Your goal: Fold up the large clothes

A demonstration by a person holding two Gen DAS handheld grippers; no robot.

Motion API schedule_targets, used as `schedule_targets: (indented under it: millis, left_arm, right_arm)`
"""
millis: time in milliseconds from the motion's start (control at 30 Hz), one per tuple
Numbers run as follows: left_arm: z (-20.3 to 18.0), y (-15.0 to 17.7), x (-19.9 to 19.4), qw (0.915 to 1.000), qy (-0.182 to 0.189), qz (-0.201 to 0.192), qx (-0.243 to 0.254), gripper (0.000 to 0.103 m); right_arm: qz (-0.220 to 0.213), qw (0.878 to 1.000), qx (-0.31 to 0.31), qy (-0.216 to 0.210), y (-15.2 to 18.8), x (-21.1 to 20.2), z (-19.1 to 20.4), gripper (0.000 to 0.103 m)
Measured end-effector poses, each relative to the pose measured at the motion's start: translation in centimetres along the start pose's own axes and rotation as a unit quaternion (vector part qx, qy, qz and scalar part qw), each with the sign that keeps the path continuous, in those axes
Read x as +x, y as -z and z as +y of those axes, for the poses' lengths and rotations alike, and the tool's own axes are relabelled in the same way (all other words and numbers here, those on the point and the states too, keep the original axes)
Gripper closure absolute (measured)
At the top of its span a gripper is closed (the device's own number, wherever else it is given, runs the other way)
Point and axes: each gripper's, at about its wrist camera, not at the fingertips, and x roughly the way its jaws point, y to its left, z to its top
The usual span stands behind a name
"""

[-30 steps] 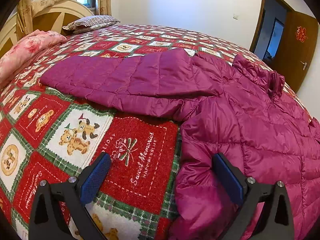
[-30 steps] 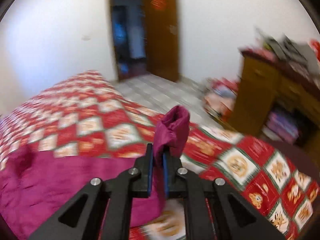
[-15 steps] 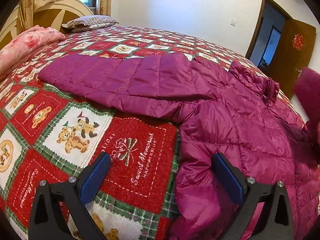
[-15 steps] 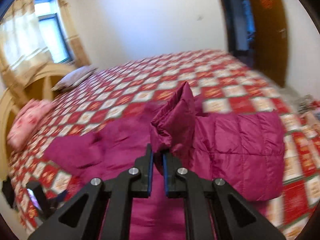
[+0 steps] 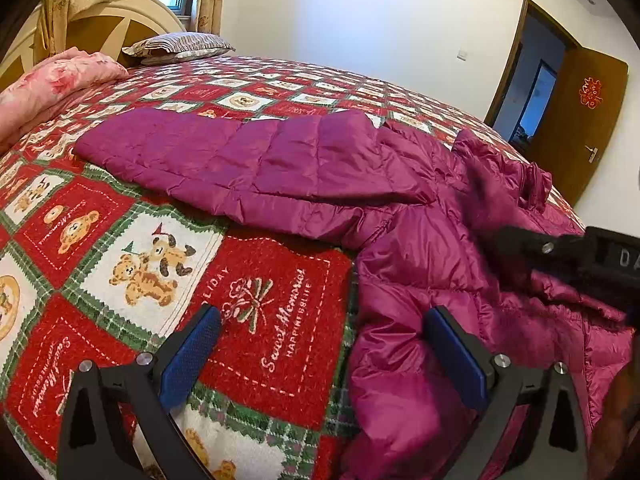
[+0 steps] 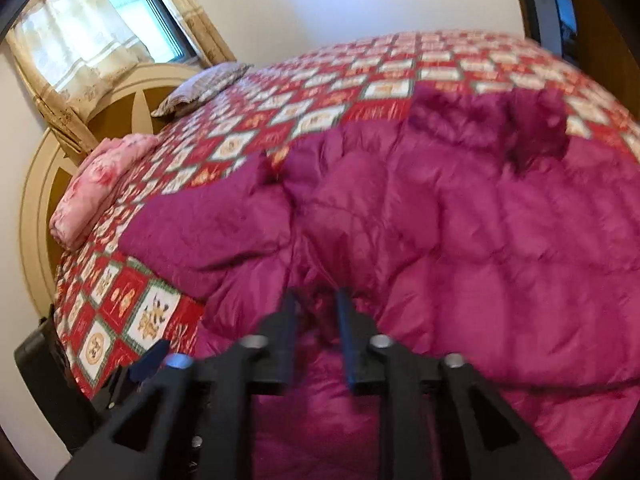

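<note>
Jacket: a magenta quilted puffer jacket lies spread on the bed, over a red bedspread printed with bears; its body fills most of the right wrist view.
Sleeve: 1 sleeve stretches flat toward the headboard side, away from the body, not yet folded in.
Collar: a ruffled collar sits at the far end of the jacket, toward the door.
Left gripper: the left gripper hovers low at the jacket's near edge with its blue pads wide apart, holding nothing; 1 pad is over bare bedspread, the other over the puffed fabric.
Right gripper: the right gripper is down at the jacket body, its pads a narrow gap apart with magenta fabric showing between them (the frame is blurred, so I cannot tell whether it pinches the fabric or has let go).
Handling: probably light, soft and springy, with a slick shell; folds will likely puff back up and slide unless pressed flat.
Where to take hold: a quilting seam or a hem edge looks better than a bulging panel, since thin gathered fabric should stay between the pads; the sleeve cuff seems the natural grip for folding the sleeve over the body.
Risk: a shallow pinch on the shiny shell may slip out mid-lift.
</note>
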Motion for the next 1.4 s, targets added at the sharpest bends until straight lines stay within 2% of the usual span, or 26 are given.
schedule_targets:
  millis: [33, 100, 200, 300, 400, 467, 567, 600, 667, 867, 933, 1000, 1133, 1267, 1400]
  left_arm:
    - [0.0, 0.0, 0.0, 1.0000, 0.000, 0.000, 0.000, 0.001]
    - [0.1, 0.1, -0.1, 1.0000, 0.000, -0.001, 0.000, 0.001]
    - [0.1, 0.1, -0.1, 1.0000, -0.001, 0.000, 0.001, 0.001]
    - [0.1, 0.1, 0.0, 1.0000, -0.003, 0.002, 0.002, 0.001]
    - [-0.4, -0.1, 0.2, 0.9997, -0.016, 0.012, 0.009, 0.001]
    - [-0.9, -0.3, 0.5, 0.9989, -0.034, 0.024, 0.022, 0.001]
    - [-1.7, -0.6, 0.3, 0.9970, -0.052, 0.040, 0.043, 0.001]
    - [-2.0, -0.8, 0.3, 0.9963, -0.051, 0.049, 0.048, 0.001]
    - [-3.1, -1.7, -0.6, 0.9950, -0.045, 0.064, 0.061, 0.001]
    - [-8.4, -6.0, -3.1, 0.9934, -0.020, 0.005, 0.113, 0.001]
    - [-10.6, -7.4, -2.3, 0.9905, -0.031, -0.019, 0.132, 0.001]
    - [-12.4, -8.0, -0.7, 0.9882, -0.055, -0.031, 0.140, 0.001]
    - [-14.5, -7.7, 3.6, 0.9854, -0.094, -0.003, 0.142, 0.001]
    - [-14.8, -5.5, 7.1, 0.9808, -0.123, 0.037, 0.146, 0.001]
    - [-14.2, -4.9, 8.1, 0.9827, -0.113, 0.046, 0.139, 0.001]
  right_arm:
    - [0.007, 1.000, 0.008, -0.013, 0.1, 0.0, -0.1, 0.046]
    - [-0.003, 0.999, 0.015, -0.040, 0.1, -1.2, 0.2, 0.044]
    - [-0.032, 0.998, -0.009, -0.048, 0.0, -4.3, 0.8, 0.047]
    - [-0.086, 0.996, -0.012, 0.002, 0.0, -8.6, -0.9, 0.057]
    - [-0.114, 0.988, 0.048, 0.091, -0.4, -11.0, -5.5, 0.059]
    - [-0.110, 0.981, 0.091, 0.128, -0.2, -11.5, -9.4, 0.059]
    - [-0.068, 0.980, 0.093, 0.161, 0.8, -10.0, -12.3, 0.062]
    - [-0.044, 0.981, 0.094, 0.161, 1.6, -8.9, -13.1, 0.064]
    - [-0.026, 0.983, 0.094, 0.154, 2.7, -7.7, -13.8, 0.064]
    - [-0.027, 0.983, 0.069, 0.167, 2.4, -8.6, -12.9, 0.068]
    - [-0.065, 0.981, 0.084, 0.162, 1.7, -10.7, -13.9, 0.068]
    - [-0.095, 0.973, 0.098, 0.189, 1.0, -12.3, -15.2, 0.068]
    - [-0.087, 0.965, 0.120, 0.215, 0.9, -12.3, -18.0, 0.068]
    - [-0.066, 0.968, 0.138, 0.197, 2.2, -10.5, -19.8, 0.068]
    - [-0.080, 0.966, 0.112, 0.220, 2.7, -9.9, -18.8, 0.066]
